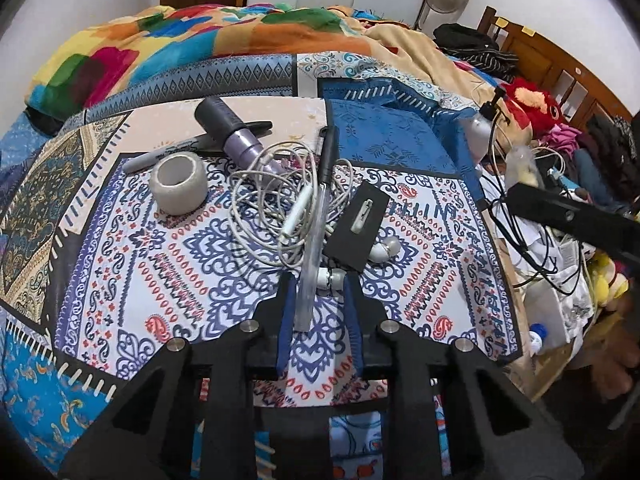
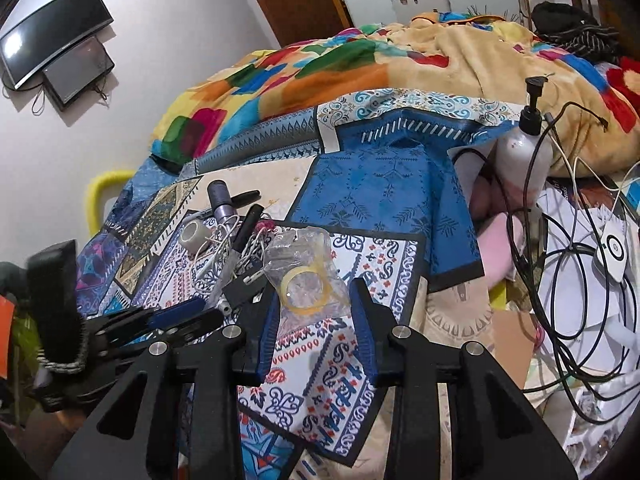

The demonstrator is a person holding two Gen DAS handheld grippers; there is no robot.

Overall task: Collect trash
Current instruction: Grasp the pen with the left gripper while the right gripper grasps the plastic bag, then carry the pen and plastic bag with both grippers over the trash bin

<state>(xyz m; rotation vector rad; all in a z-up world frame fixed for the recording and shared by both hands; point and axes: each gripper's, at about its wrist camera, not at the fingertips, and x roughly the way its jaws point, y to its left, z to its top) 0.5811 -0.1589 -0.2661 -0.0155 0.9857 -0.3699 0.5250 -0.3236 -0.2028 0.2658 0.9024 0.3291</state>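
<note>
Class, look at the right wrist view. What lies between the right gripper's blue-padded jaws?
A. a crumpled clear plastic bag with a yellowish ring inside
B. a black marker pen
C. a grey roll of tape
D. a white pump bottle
A: the crumpled clear plastic bag with a yellowish ring inside sits between the jaws of the right gripper, over the patterned cloth.

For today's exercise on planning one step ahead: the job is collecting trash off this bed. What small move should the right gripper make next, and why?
Probably lift straight up a little. The right gripper has a clear plastic bag with a yellowish ring inside between its jaws, seemingly pinched, and it lies over the patterned cloth beside tangled white earphones. A short lift would test the grip.
</note>
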